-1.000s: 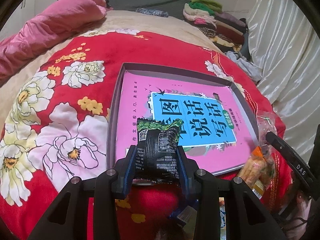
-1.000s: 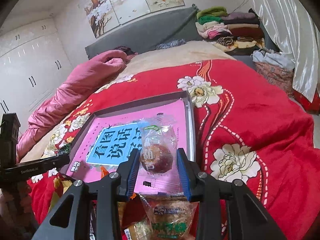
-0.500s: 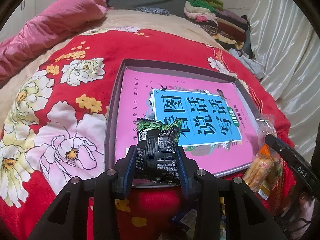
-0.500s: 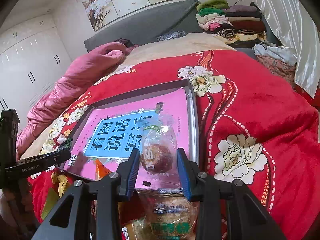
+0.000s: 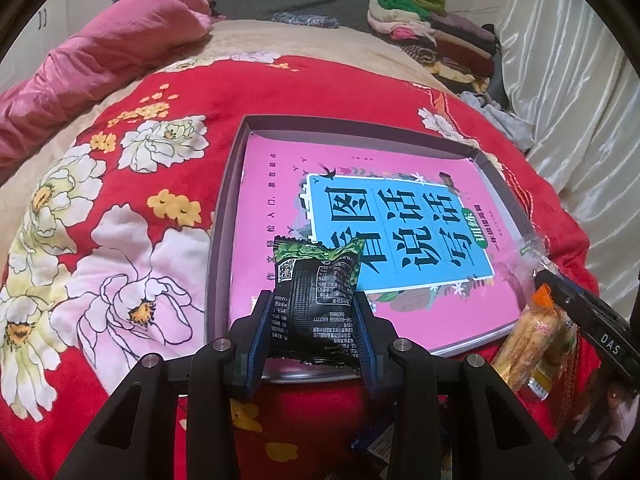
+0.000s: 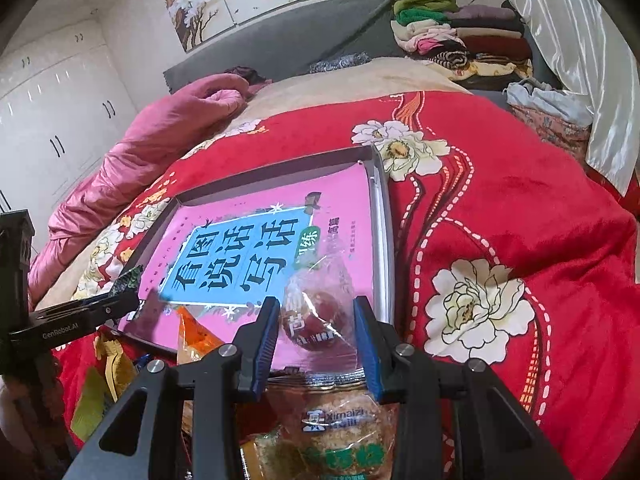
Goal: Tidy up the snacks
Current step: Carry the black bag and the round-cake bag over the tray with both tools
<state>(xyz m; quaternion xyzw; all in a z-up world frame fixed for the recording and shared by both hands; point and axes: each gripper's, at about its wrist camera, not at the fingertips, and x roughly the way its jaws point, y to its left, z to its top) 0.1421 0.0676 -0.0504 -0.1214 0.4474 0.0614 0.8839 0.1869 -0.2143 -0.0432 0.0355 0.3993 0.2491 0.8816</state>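
My left gripper (image 5: 314, 312) is shut on a black snack packet with a green top (image 5: 316, 296), held above the near left corner of a grey shallow box (image 5: 224, 208) lined with a pink and blue book (image 5: 360, 200). My right gripper (image 6: 316, 312) is shut on a clear packet with a brown round pastry (image 6: 316, 308), held above the near right part of the same box (image 6: 380, 208). The left gripper also shows at the left of the right wrist view (image 6: 116, 304).
The box lies on a red flowered blanket (image 5: 120, 240) on a bed. More snack packets lie near the front edge: orange sticks (image 5: 532, 328), a Ximaizi packet (image 6: 340, 432), yellow packets (image 6: 104, 376). A pink quilt (image 5: 100, 52) and stacked clothes (image 6: 456, 36) lie beyond.
Both grippers have moved forward and lower toward the box, each still holding its packet. The box looks larger and nearer in both views.
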